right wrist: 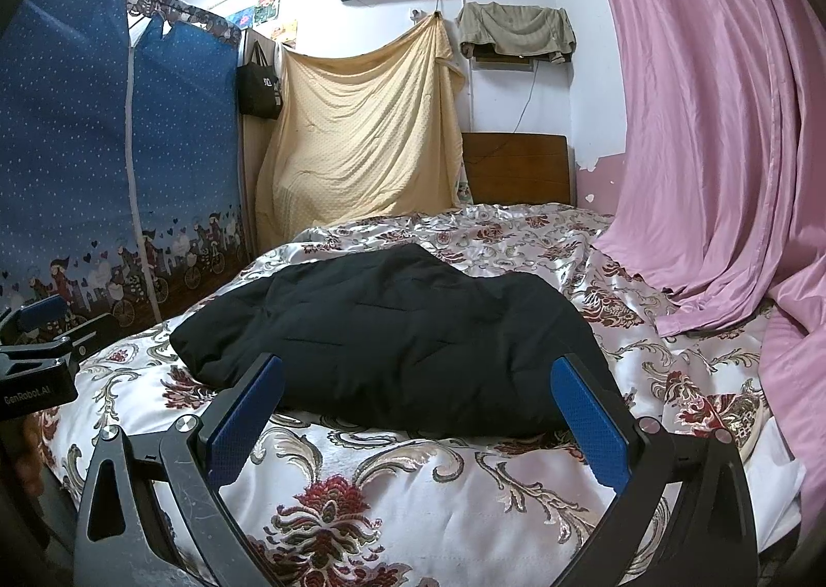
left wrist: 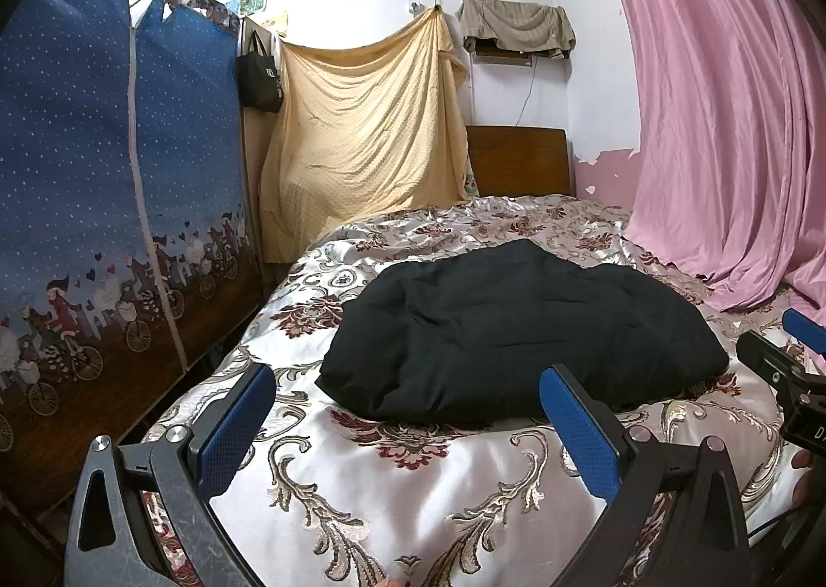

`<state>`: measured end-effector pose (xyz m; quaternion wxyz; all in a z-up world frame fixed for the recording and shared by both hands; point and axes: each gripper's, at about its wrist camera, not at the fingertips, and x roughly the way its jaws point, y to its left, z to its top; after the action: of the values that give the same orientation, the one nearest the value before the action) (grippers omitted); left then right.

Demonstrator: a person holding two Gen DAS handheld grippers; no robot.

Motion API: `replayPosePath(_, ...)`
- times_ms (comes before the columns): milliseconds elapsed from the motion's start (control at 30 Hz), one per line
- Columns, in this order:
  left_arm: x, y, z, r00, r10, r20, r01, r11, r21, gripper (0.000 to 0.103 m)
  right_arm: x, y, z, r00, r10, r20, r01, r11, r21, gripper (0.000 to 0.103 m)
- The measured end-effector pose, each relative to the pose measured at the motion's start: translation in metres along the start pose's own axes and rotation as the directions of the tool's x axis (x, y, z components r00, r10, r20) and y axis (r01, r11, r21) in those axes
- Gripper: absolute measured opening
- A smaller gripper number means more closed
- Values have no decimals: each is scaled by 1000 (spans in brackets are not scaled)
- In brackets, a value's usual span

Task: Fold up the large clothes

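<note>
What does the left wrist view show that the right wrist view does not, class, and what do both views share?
Only the left wrist view shows the right gripper from outside, at its right edge, and more of the wardrobe's bicycle print. Only the right wrist view shows the left gripper from outside, at its left edge, and the pink curtain's hem spread across the bedspread. Both share the black garment lying bundled on the floral bedspread, with open blue-padded fingers held short of it, touching nothing.
</note>
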<state>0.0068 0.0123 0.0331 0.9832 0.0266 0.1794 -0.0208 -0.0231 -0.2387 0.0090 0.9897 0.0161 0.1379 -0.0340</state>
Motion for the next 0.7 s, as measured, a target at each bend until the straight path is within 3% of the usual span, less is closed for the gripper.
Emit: replayPosePath(700, 0, 0, -1, 1000, 0, 1, 0, 1000, 0, 103, -1, -1, 0, 1000, 2, 1, -2, 1000, -1, 101)
